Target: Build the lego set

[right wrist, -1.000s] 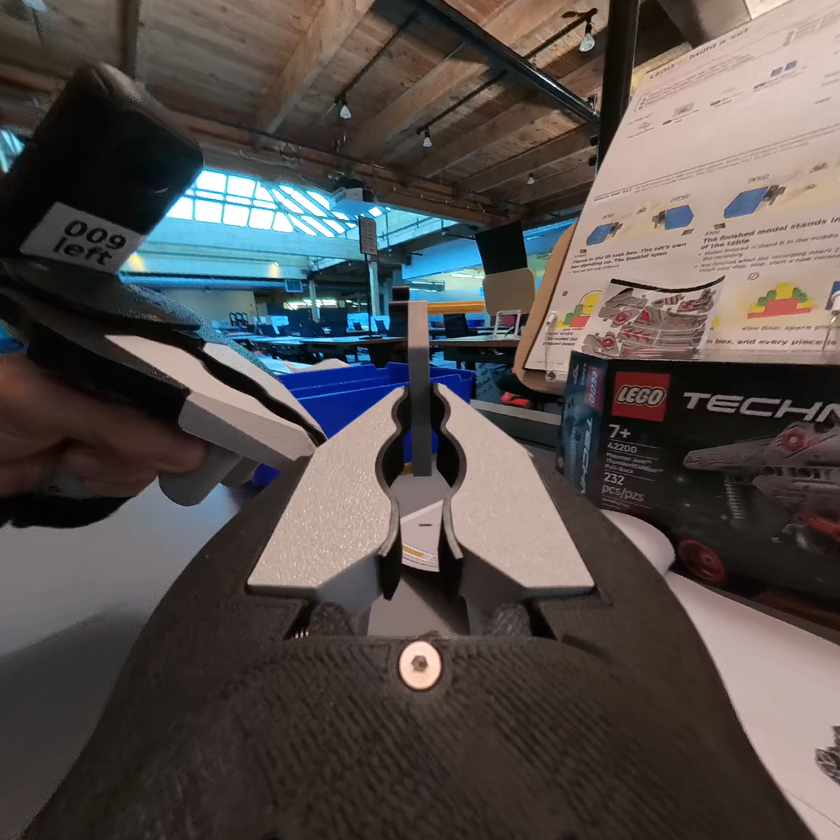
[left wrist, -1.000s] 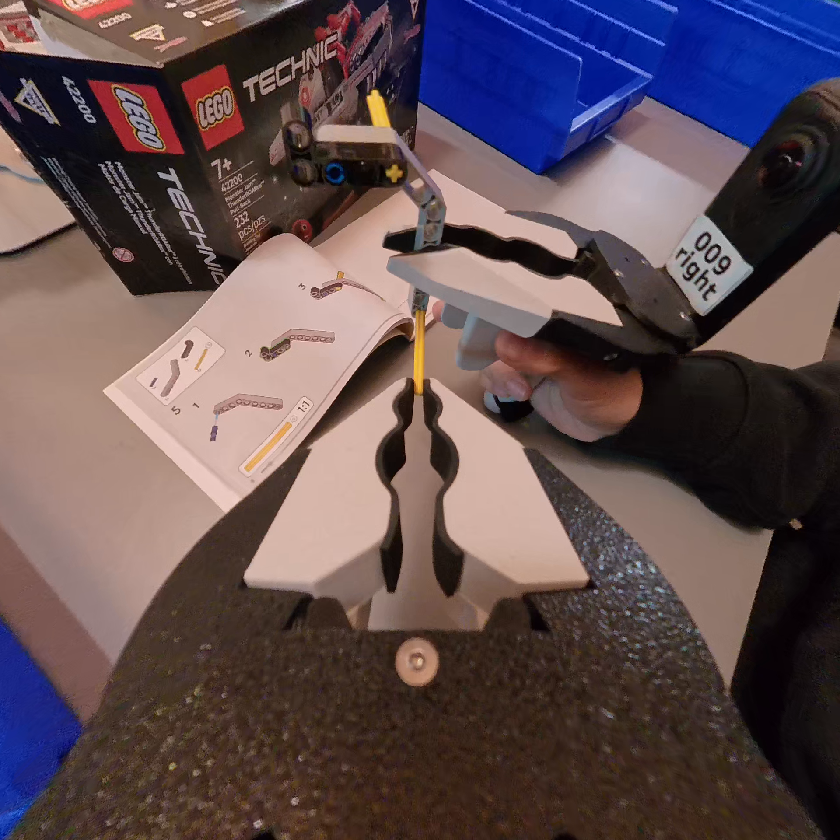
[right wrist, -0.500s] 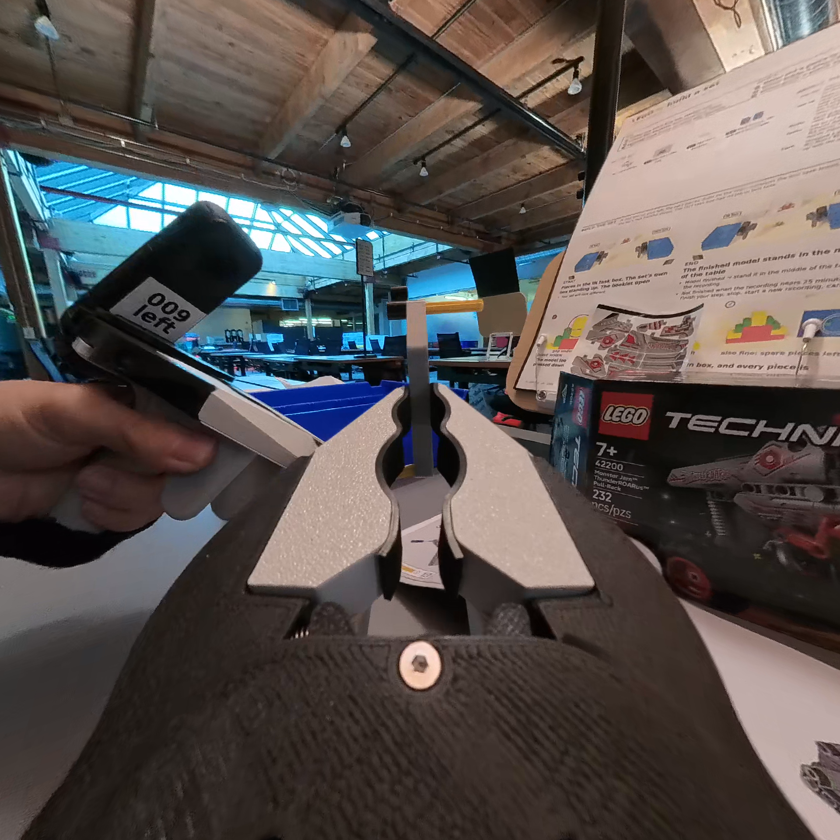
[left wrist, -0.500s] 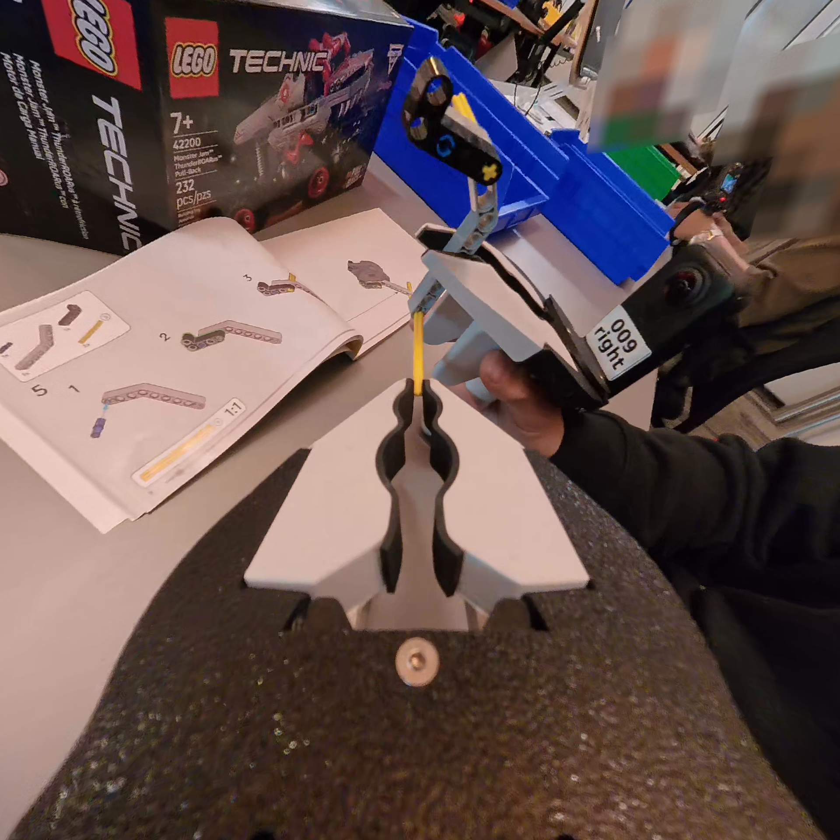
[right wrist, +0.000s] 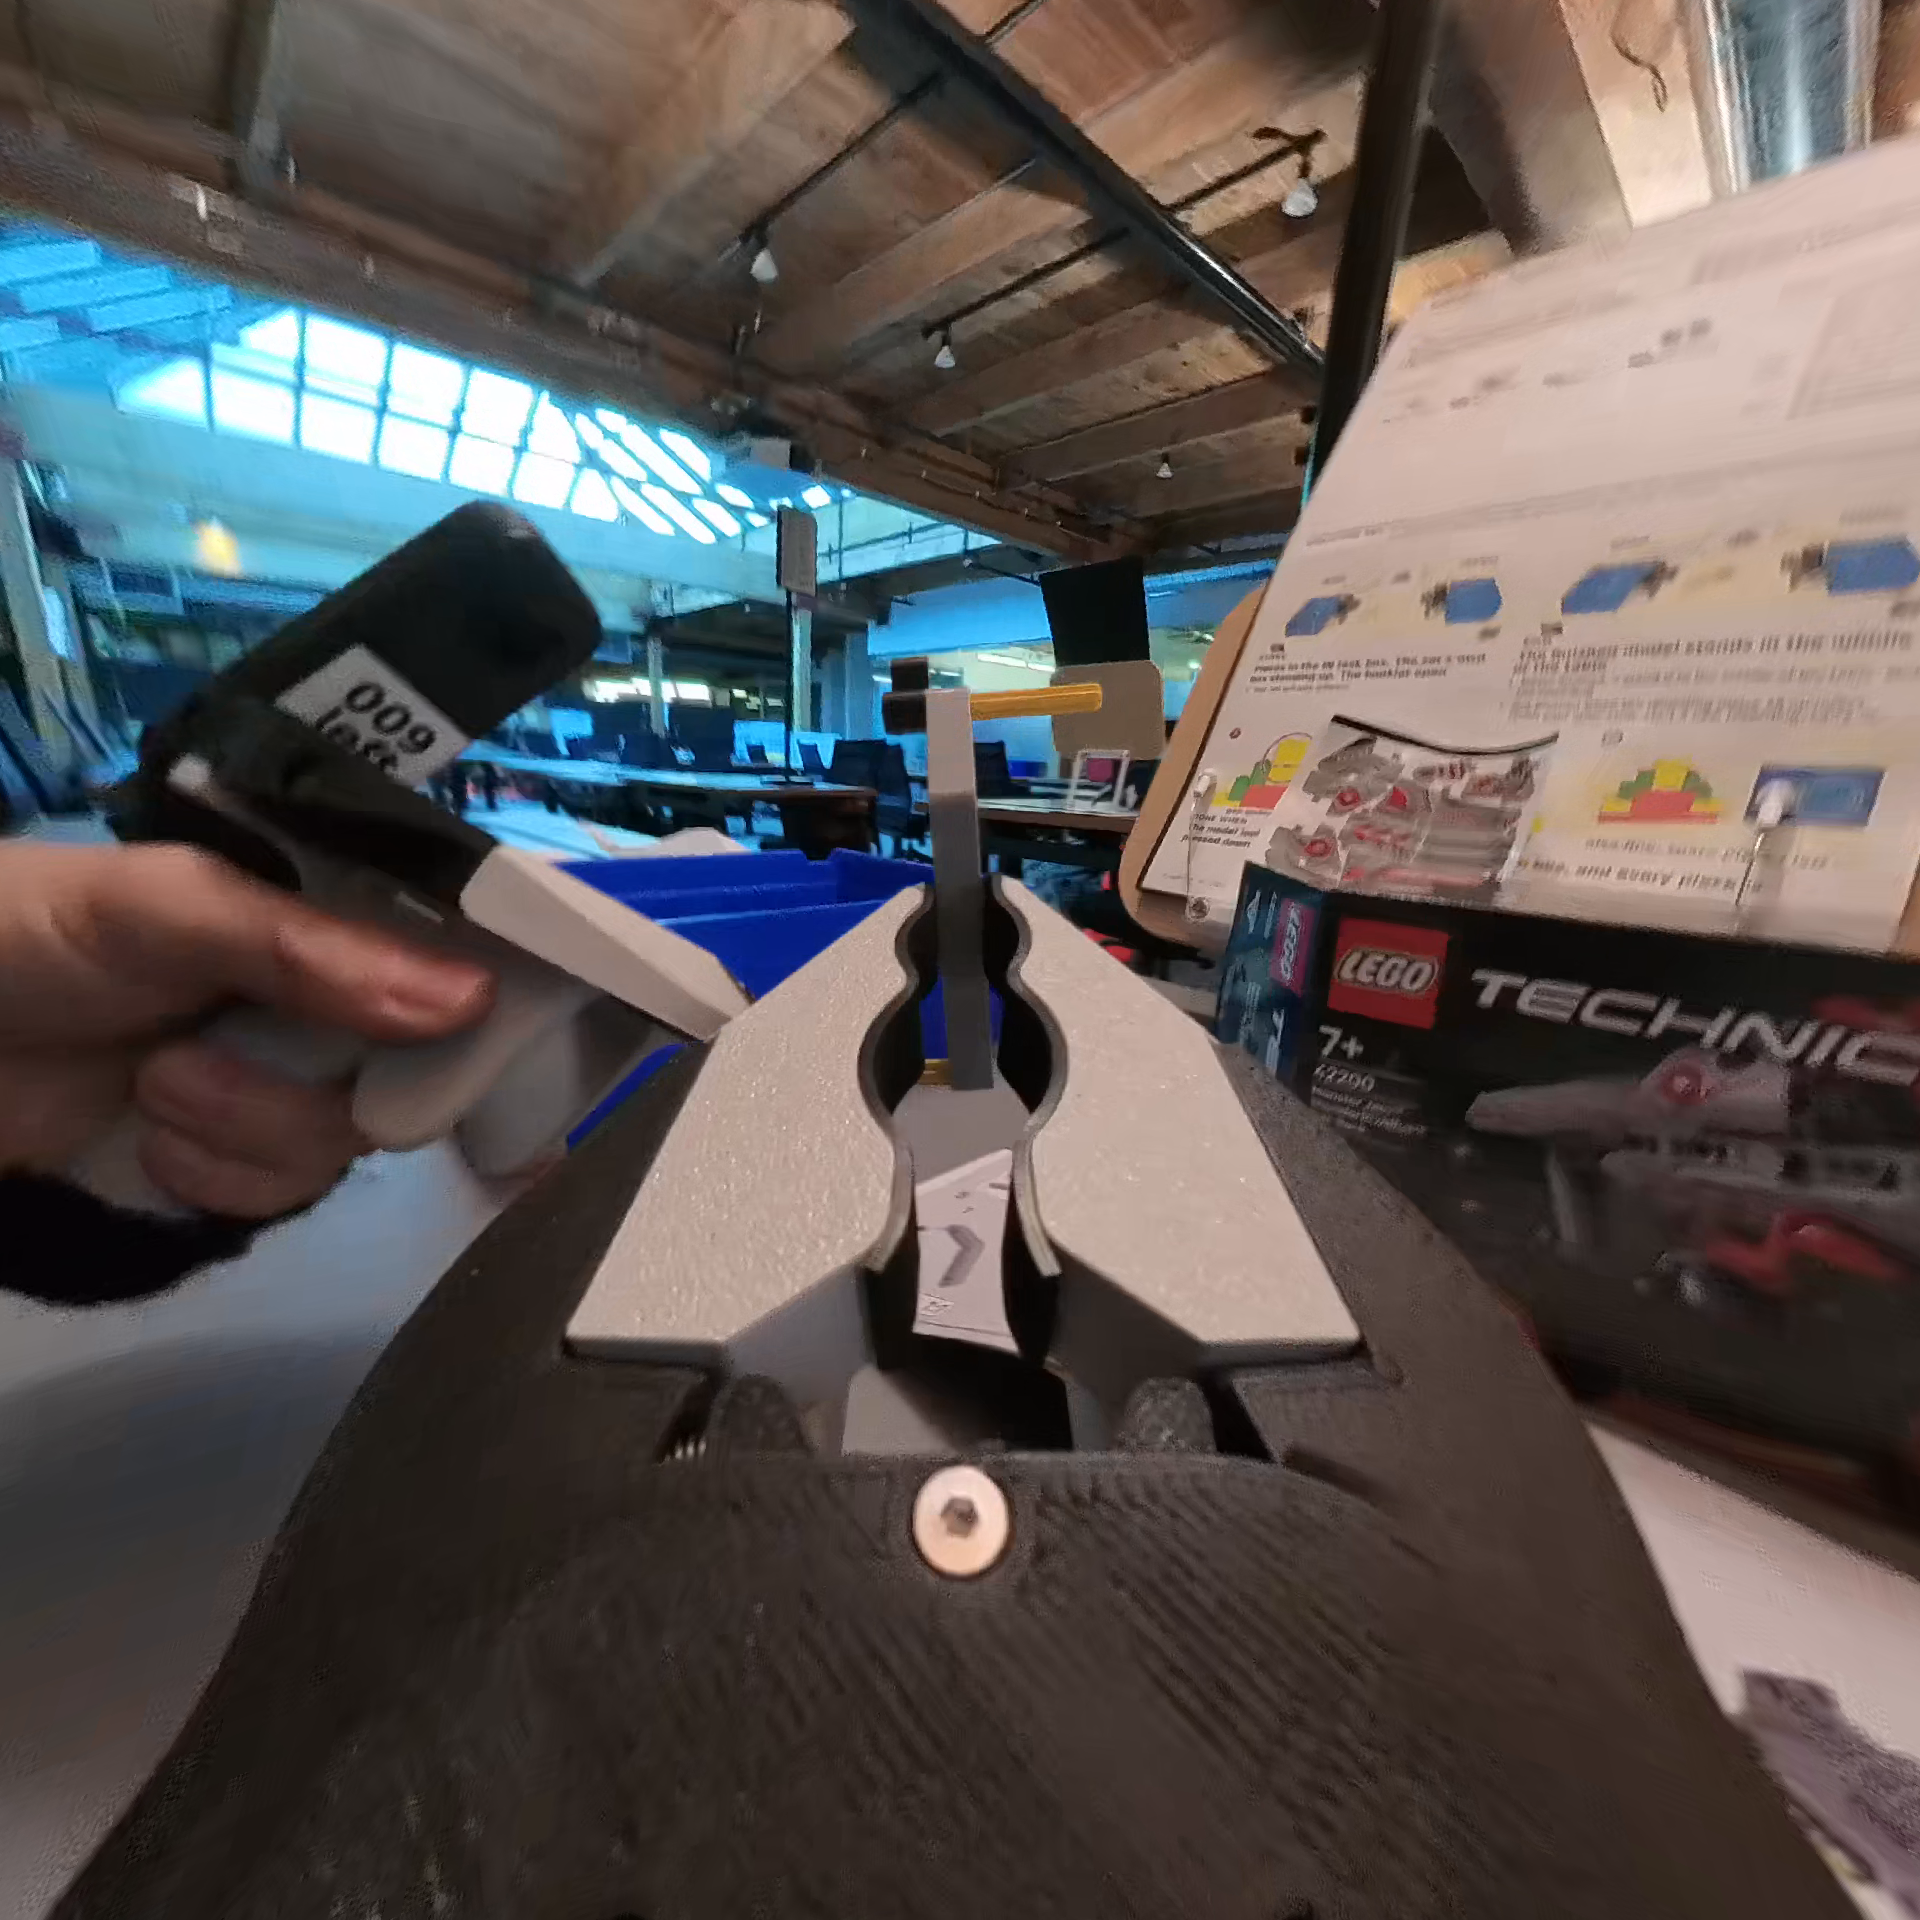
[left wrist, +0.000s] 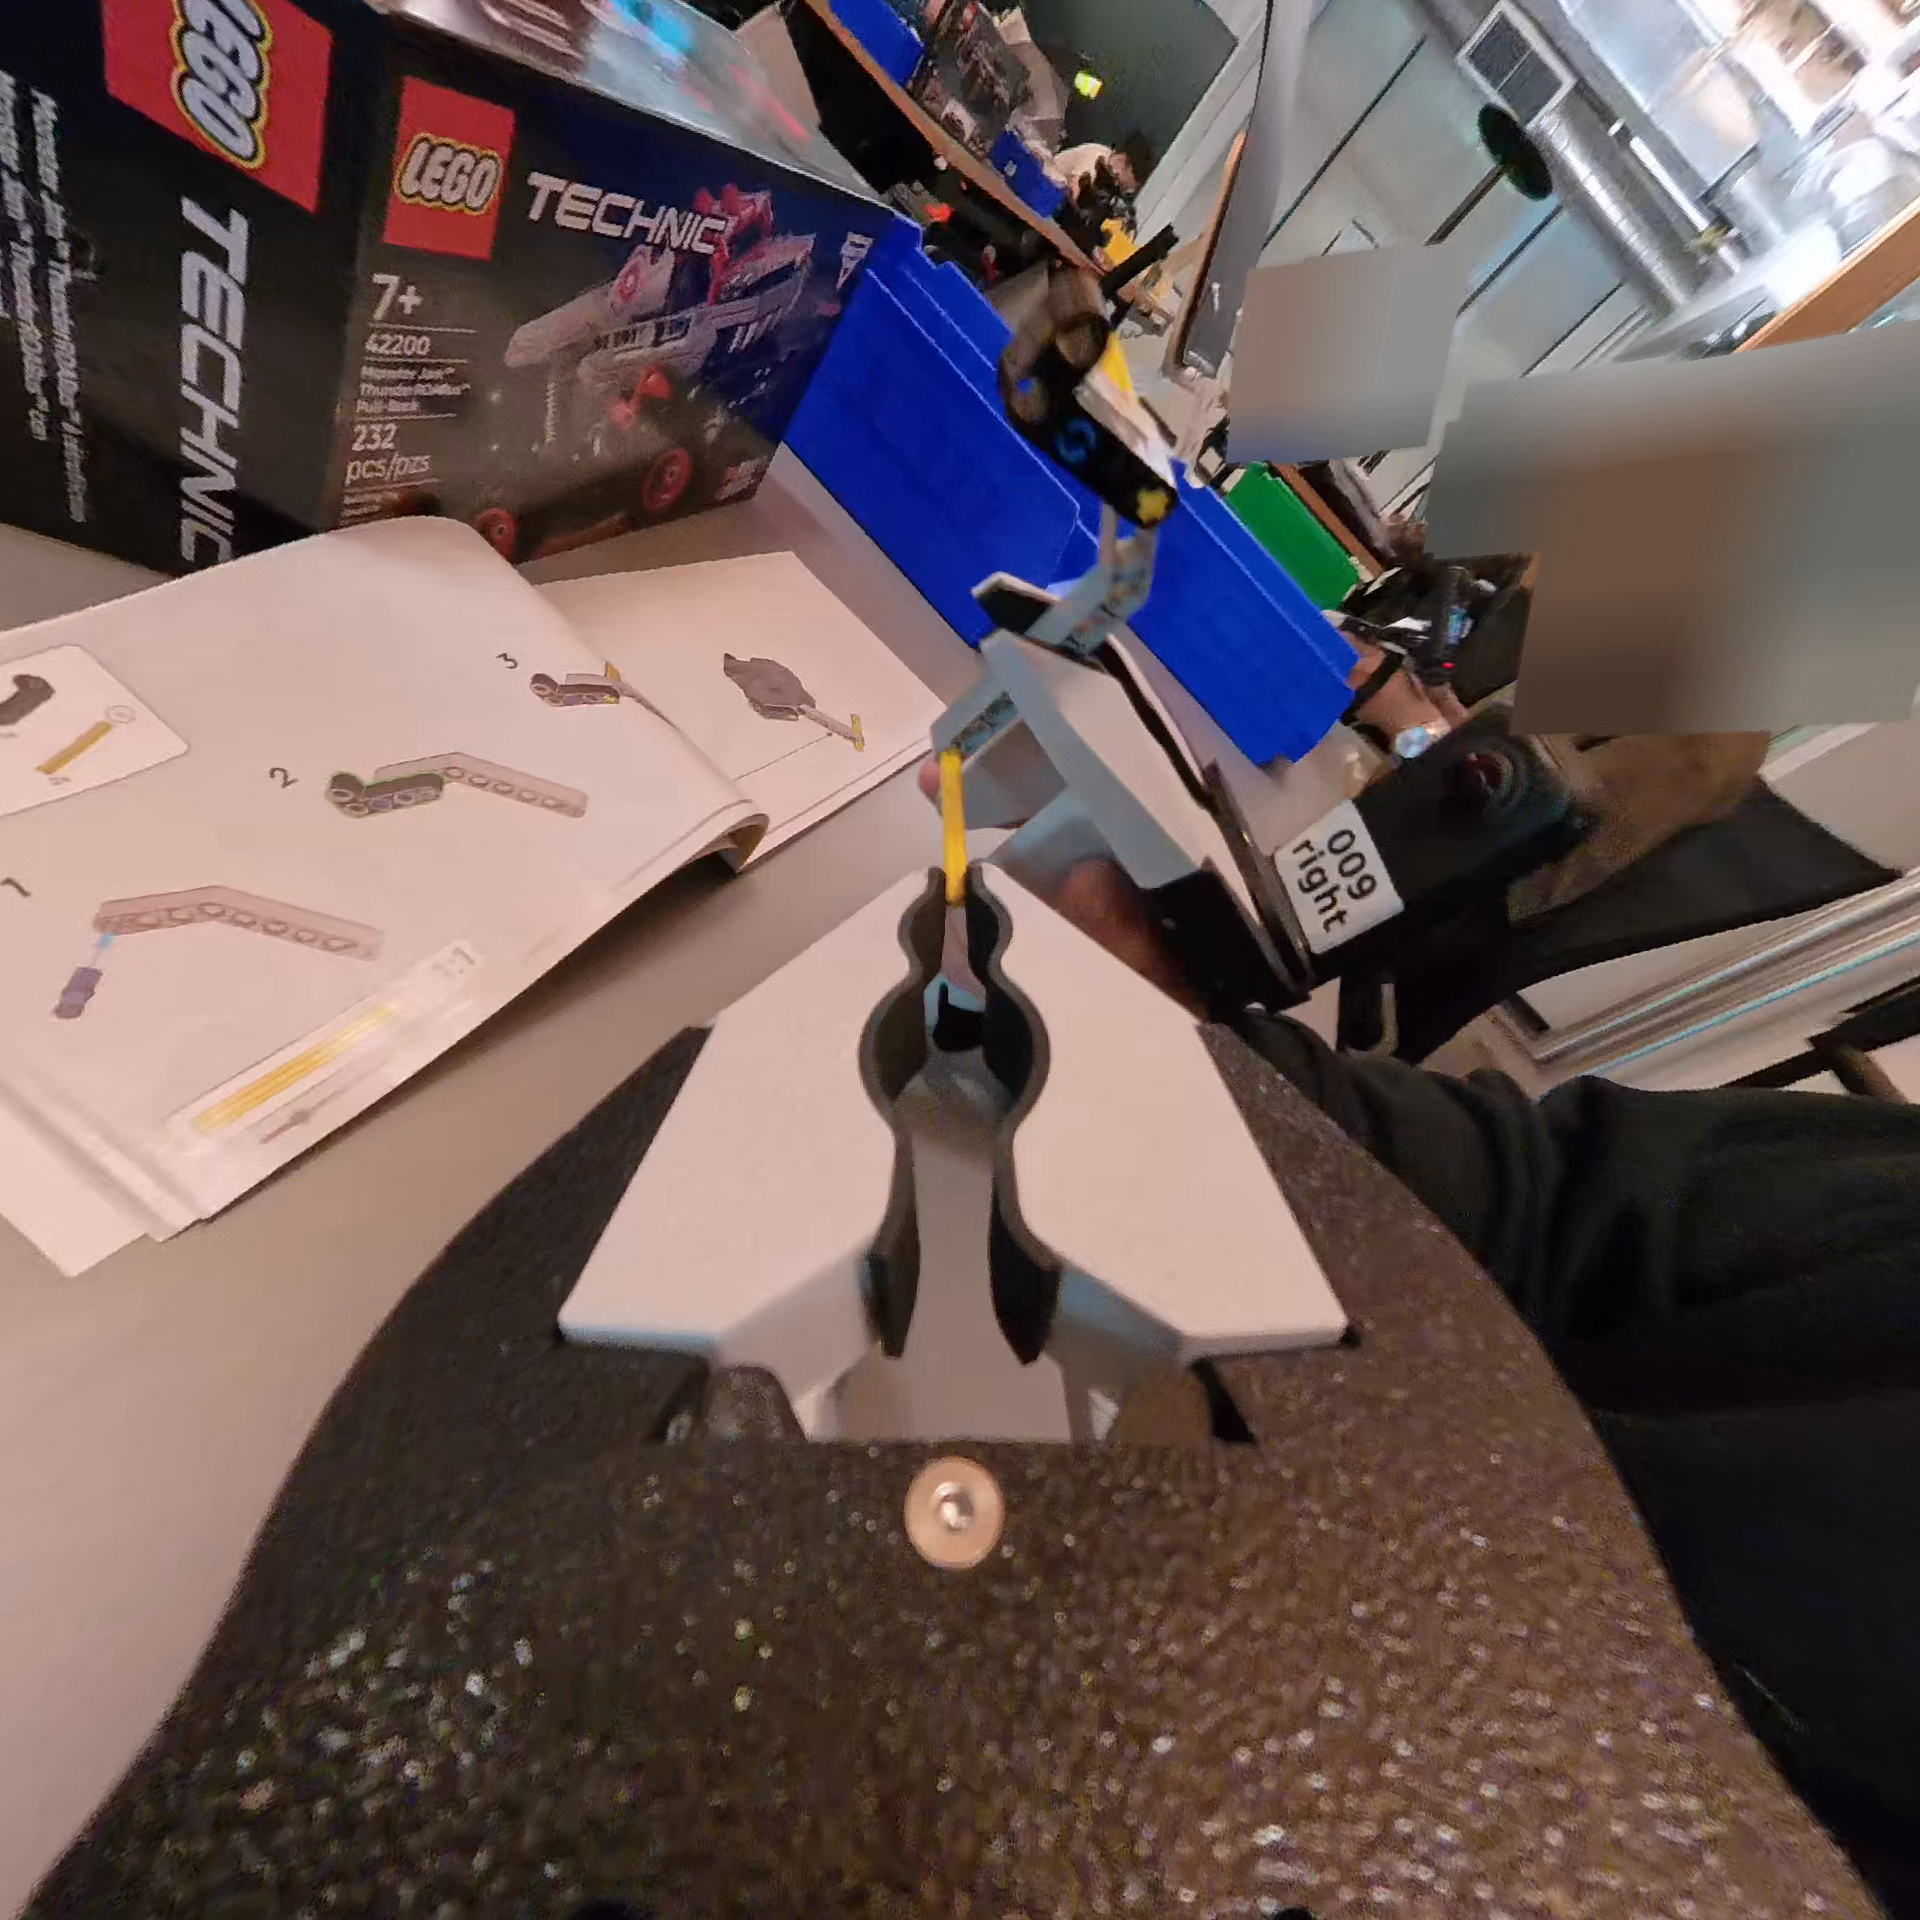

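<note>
While raised, both grippers (left wrist: 954, 896) (right wrist: 961, 894) pinch parts.

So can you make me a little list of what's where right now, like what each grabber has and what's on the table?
left gripper: shut on the yellow axle
right gripper: shut on the grey beam
beam's far end: black piece with a blue pin
axle and beam: axle's far end meets the beam's lower end
instruction booklet: open, flat on the table
Lego box: behind the booklet
blue bins: beside the box
</note>
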Motion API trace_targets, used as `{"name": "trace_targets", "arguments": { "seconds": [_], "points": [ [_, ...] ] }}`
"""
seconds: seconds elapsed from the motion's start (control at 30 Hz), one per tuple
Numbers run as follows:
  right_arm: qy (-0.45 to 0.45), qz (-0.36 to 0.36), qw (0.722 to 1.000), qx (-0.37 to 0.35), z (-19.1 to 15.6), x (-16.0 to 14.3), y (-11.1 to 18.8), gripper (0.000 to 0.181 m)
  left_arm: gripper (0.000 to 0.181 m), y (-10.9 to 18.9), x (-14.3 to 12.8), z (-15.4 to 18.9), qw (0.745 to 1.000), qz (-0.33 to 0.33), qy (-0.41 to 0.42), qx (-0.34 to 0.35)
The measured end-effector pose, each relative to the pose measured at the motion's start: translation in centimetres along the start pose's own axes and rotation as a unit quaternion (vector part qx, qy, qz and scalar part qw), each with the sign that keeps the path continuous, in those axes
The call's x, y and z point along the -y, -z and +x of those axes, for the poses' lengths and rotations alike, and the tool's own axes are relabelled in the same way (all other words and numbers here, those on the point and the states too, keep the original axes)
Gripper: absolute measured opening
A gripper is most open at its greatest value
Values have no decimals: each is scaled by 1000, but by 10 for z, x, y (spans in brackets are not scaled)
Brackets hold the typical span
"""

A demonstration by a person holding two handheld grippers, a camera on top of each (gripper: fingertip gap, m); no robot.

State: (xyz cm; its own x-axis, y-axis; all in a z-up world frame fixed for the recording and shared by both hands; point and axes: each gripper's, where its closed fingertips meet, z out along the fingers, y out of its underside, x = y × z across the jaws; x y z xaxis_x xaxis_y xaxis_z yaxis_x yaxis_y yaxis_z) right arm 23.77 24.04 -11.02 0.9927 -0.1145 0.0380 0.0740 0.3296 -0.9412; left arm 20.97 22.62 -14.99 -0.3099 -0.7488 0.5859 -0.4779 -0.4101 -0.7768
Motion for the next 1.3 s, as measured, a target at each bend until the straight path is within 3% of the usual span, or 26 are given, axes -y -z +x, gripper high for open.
{"name": "trace_targets", "arguments": {
  "seconds": [0.23, 0.4, 0.57, 1.0, 1.3],
  "points": [
    [-56, 10, 998, -31, 15, 1, 3, 6, 1, -10, 5, 1, 986, 14, -133, 96],
    [-117, 26, 992, -47, 26, 5, 7, 5, 0, -14, 12, 3, 954, 46, -257, 148],
    [-185, 55, 980, -44, 32, 14, 11, 6, 0, -16, 18, 13, 923, 77, -342, 159],
    [-277, 98, 956, 0, 24, 31, 13, 6, 0, -13, 25, 31, 879, 129, -430, 160],
    [-300, 94, 949, 24, 11, 30, 8, 6, 0, -23, 14, 27, 866, 93, -460, 171]
  ]
}}
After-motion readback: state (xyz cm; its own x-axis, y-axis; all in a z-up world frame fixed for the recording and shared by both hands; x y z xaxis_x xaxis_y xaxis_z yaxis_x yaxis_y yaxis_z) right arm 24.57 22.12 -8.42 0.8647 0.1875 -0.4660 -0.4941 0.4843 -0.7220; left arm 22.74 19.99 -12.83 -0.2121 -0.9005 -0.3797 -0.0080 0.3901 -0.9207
